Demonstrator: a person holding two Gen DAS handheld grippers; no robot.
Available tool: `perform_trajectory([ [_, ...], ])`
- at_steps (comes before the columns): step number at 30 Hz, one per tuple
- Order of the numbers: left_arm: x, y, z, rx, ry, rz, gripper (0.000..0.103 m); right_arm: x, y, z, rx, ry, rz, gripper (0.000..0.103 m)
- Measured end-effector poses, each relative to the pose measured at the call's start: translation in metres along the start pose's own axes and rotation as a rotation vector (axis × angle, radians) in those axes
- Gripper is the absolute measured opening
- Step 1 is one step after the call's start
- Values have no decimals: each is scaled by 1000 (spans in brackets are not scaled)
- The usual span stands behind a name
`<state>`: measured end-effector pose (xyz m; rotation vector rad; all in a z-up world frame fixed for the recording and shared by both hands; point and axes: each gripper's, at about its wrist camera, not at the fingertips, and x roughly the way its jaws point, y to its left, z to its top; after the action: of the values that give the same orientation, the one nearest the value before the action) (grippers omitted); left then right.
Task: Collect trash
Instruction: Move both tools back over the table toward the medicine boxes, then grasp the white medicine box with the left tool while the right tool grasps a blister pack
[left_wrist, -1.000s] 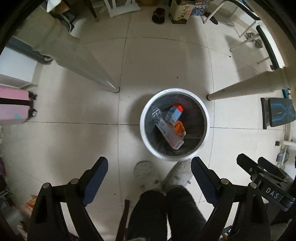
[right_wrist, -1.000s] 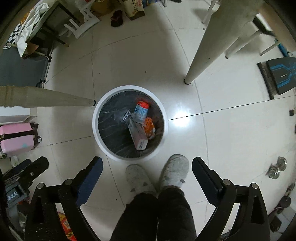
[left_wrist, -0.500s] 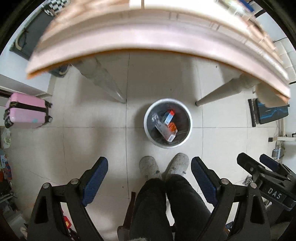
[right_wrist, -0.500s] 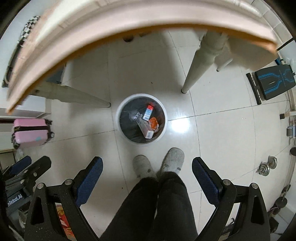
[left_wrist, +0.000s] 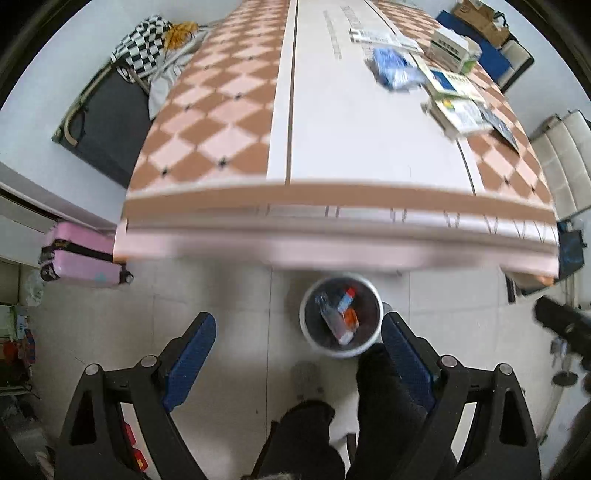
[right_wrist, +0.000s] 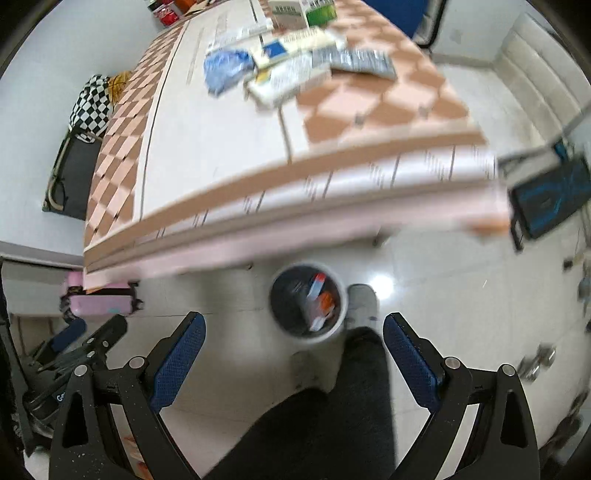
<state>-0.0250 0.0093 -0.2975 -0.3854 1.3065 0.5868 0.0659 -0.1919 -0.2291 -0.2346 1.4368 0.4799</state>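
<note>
While both grippers' blue-padded fingers (left_wrist: 192, 354) gape, round white bin (left_wrist: 340, 350), checkered tabletop (left_wrist: 207, 122), glossy tiles.

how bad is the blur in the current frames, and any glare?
Left wrist: the table edge is smeared by motion, though the trash bin and left gripper read fairly sharp. Right wrist: heavier blur across the tabletop items and the bin; a bright glare spot sits on the floor tile. Both show strong fisheye bending.
</note>
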Motion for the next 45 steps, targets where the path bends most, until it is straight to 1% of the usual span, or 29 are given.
perform_trajectory([
  [3,8,-20,33,-12,-11,37,91,5,-16,65,-111,22,-54,98],
  [4,17,-28,46,-16,-6,57,91,11,-22,87,-161,35,-75,98],
  [6,28,-37,70,-38,8,74,91,25,-27,132,-279,74,-119,98],
  [7,35,-42,82,-50,19,85,92,31,-31,147,-323,89,-135,98],
  [8,41,-47,91,-61,28,88,92,40,-32,167,-389,114,-157,98],
  [11,58,-61,117,-86,53,102,92,69,-31,214,-566,182,-197,98],
  [15,76,-76,141,-101,80,123,92,102,-24,248,-780,249,-244,98],
  [16,79,-78,144,-102,85,128,92,107,-23,253,-816,262,-242,98],
  [20,90,-87,154,-106,106,143,92,126,-16,269,-924,310,-229,98],
  [21,91,-88,155,-106,110,146,92,129,-15,270,-944,324,-210,98],
  [24,94,-91,158,-108,123,154,92,137,-8,275,-974,337,-200,98],
  [25,94,-91,159,-106,126,155,92,139,-7,275,-976,339,-190,97],
  [26,93,-90,159,-103,129,156,92,142,-7,275,-979,346,-182,84],
  [27,93,-90,159,-100,131,158,92,142,-6,276,-977,343,-175,79],
  [28,93,-90,159,-96,132,160,92,141,-4,276,-981,341,-173,77],
  [29,92,-90,160,-87,133,164,92,139,-3,278,-984,332,-168,70],
  [30,93,-91,159,-81,133,168,92,137,-4,279,-973,326,-165,57],
  [31,94,-95,161,-71,134,175,92,132,-3,280,-957,320,-158,55],
  [33,93,-101,164,-50,132,185,92,124,-8,282,-910,316,-140,46],
  [34,88,-104,166,-29,121,192,92,119,-14,285,-859,312,-132,43],
  [35,84,-107,168,-10,113,197,92,116,-18,289,-810,311,-124,37],
  [37,72,-117,175,42,80,206,92,107,-37,295,-670,320,-87,30],
  [38,65,-122,179,72,60,206,92,103,-46,294,-618,324,-71,19],
  [39,58,-129,183,104,41,204,92,98,-61,295,-542,323,-46,15],
  [42,44,-153,198,229,3,160,92,92,-93,299,-394,304,-7,9],
  [43,42,-167,205,300,-2,132,92,91,-104,300,-347,298,1,9],
  [45,47,-184,214,412,14,93,92,89,-125,304,-257,297,22,8],
])
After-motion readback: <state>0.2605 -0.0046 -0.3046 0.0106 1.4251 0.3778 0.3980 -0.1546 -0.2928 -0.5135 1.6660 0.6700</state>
